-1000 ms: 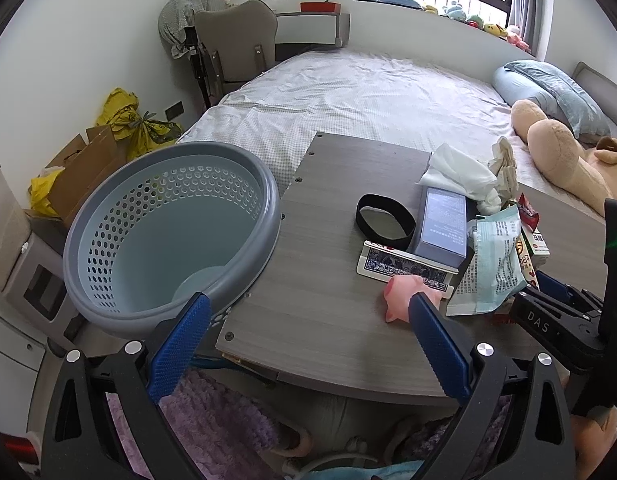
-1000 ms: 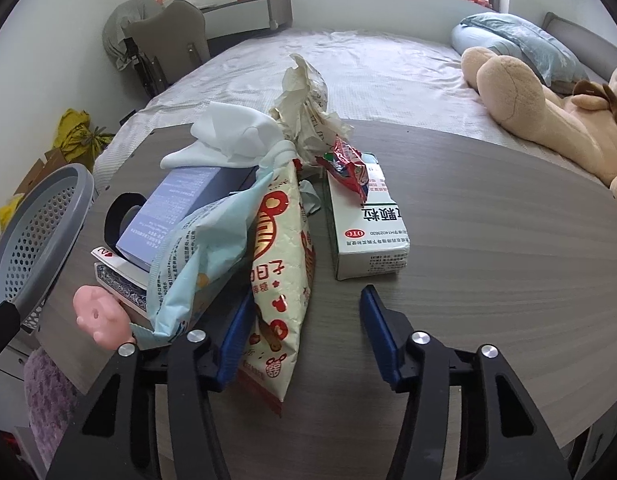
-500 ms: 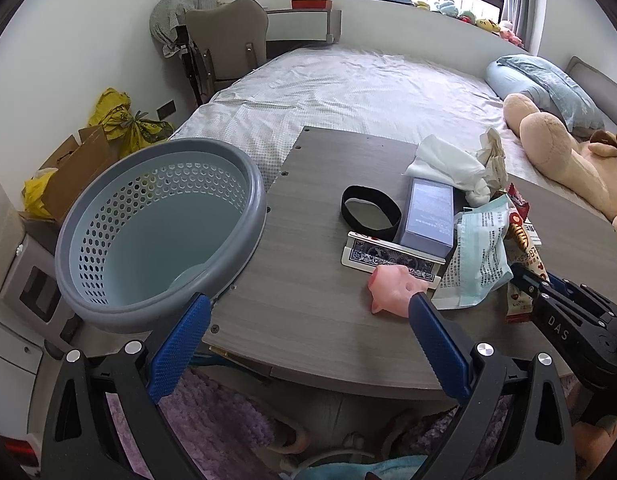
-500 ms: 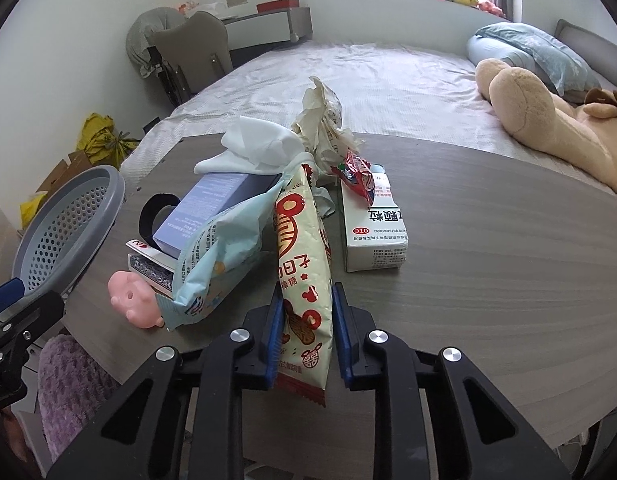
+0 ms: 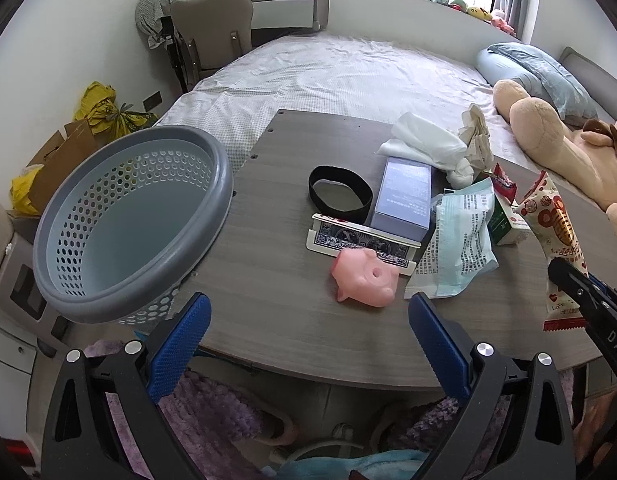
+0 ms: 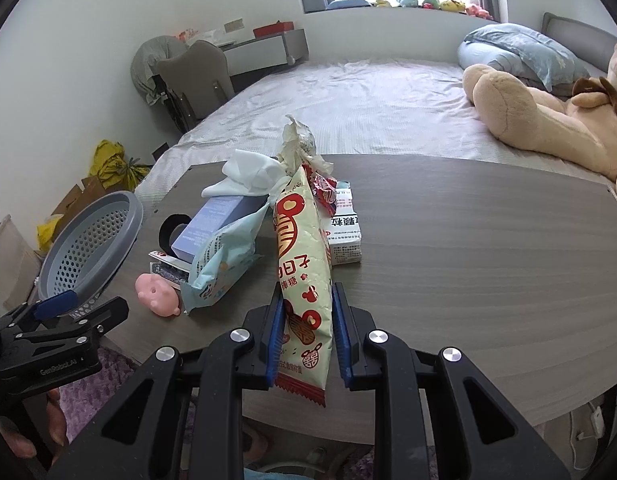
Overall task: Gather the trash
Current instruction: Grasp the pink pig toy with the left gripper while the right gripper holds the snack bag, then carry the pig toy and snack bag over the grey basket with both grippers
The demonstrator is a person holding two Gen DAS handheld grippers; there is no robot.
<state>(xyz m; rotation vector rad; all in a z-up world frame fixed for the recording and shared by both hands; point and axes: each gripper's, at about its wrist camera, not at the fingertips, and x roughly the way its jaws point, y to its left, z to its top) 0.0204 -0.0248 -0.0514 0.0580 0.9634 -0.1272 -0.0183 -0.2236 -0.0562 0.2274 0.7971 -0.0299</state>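
Left: perforated grey bin (image 5: 128,224) just beside the table (image 5: 276,328) edge, left gripper (image 5: 308,340) hovering wide open and empty before a pink pig toy (image 5: 364,278). Right: right gripper (image 6: 306,336) clamped on a cream snack wrapper (image 6: 304,256), raised off the clutter. Step in hand, by judgement: carrying this wrapper; next, a leftward swing over the bin, then release. Bin interior visible only from the left wrist; pads (image 6: 274,336) pinching the wrapper's lower end only from the right

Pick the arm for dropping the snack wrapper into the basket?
Right. The right gripper already has its jaws shut on the snack wrapper; the left gripper is open beside the basket.
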